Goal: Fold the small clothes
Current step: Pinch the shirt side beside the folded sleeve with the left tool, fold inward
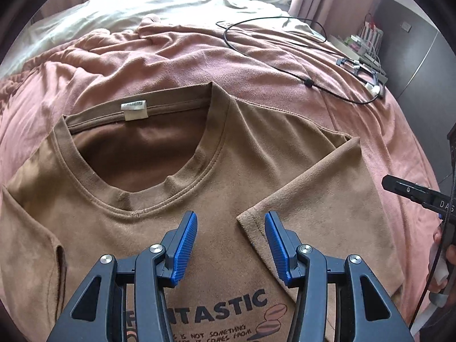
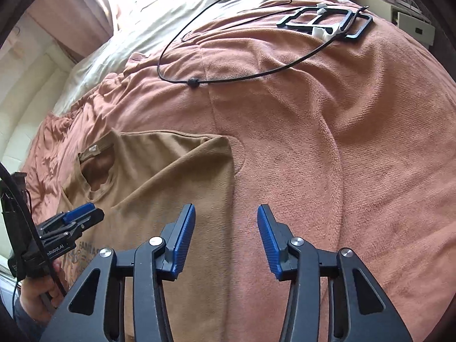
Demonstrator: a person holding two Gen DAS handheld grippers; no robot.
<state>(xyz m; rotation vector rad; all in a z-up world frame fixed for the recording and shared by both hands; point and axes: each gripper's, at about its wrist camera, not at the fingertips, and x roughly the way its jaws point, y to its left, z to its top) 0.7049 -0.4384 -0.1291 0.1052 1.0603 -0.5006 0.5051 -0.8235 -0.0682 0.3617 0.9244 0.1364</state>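
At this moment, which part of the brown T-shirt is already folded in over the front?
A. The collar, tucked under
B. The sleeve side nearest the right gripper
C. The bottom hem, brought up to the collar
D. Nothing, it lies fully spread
B: on the brown T-shirt, the folded-in sleeve lies across the chest on the right gripper's side; both grippers are open, holding nothing.

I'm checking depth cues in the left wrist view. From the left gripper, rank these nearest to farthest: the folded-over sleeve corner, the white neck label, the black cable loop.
1. Folded-over sleeve corner: just ahead of the left gripper, slightly right, between its open fingers.
2. White neck label: farther up, left of centre, at the back of the collar.
3. Black cable loop: farthest, upper right on the pink blanket.
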